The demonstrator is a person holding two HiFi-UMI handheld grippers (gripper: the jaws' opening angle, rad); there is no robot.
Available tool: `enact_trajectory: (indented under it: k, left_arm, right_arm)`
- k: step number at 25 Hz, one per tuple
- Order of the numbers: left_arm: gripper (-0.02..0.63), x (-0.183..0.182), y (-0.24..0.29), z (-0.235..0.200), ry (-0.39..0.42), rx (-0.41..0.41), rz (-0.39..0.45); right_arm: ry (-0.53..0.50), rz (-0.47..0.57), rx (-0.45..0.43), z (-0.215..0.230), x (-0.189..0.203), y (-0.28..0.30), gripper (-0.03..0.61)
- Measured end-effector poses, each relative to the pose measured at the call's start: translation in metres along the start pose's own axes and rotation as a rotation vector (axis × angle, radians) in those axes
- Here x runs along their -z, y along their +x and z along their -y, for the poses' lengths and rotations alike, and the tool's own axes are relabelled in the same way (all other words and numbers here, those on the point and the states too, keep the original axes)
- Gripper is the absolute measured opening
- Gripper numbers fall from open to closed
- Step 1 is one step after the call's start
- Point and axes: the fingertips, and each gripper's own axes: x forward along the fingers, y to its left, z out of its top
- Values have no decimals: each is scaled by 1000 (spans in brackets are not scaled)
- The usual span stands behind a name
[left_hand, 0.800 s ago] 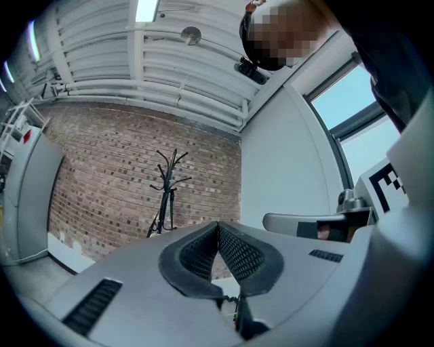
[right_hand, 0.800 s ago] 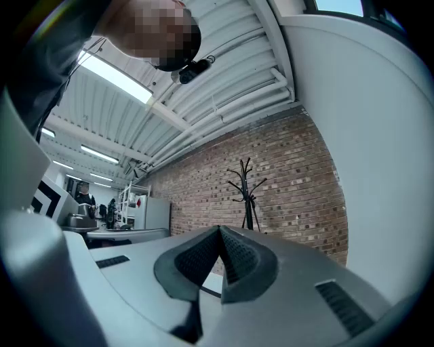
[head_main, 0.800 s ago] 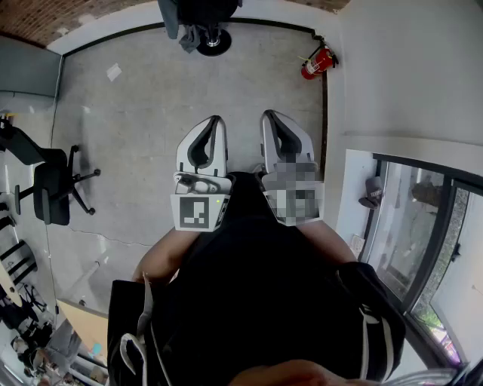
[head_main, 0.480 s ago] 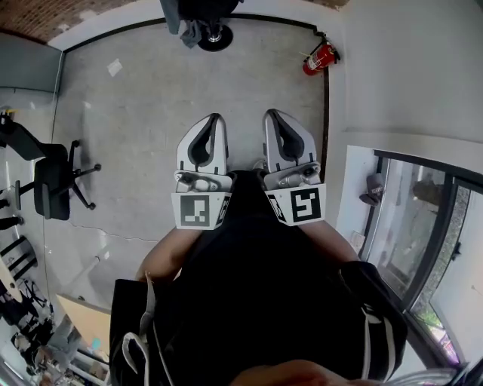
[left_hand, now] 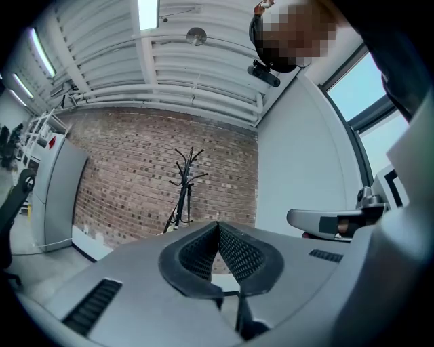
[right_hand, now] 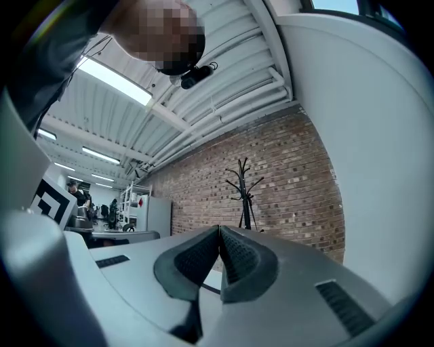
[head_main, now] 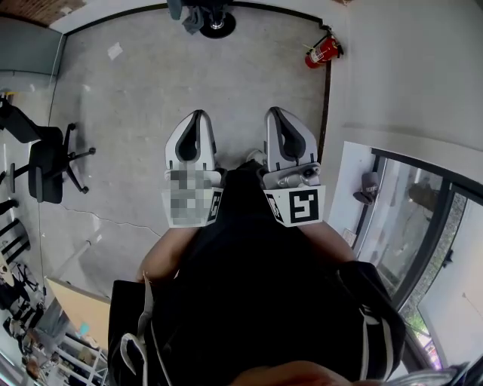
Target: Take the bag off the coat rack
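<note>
Distance was the whole matter here. The coat rack [left_hand: 184, 183] stood upright against the brick wall [left_hand: 129, 169], straight ahead of both grippers and well apart from them, with bare concrete floor [head_main: 151, 83] between. The left gripper [left_hand: 218, 227] had its ribbed pads pressed together with nothing between them, and the right gripper [right_hand: 219, 230] was the same, closed and empty. From the head view both were held side by side in front of the person's dark-clothed torso, tips pointing toward the rack's round base [head_main: 219, 22] at the top edge.

That base lay between the lines of the two grippers, somewhat closer to the left one's line, so neither hand looked clearly nearer. The rack's long axis ran vertical, its hooks branching near the top. The bag could not be picked out with certainty. A dark shape [head_main: 190, 16] beside the base in the head view may have been the bag, and the gripper views showed only a thin pole at that range. A walk forward seemed needed before any reach.
</note>
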Motion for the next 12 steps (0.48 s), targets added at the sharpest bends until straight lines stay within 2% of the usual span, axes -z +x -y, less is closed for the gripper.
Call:
enact_trajectory:
  k: [6, 12]
  left_arm:
    - [20, 12, 3, 47, 29, 23, -4]
    - [20, 31, -4, 73, 55, 17, -36]
  right_arm:
    - [-8, 25, -6, 28, -5, -21, 18]
    - [47, 19, -56, 40, 4, -36, 18]
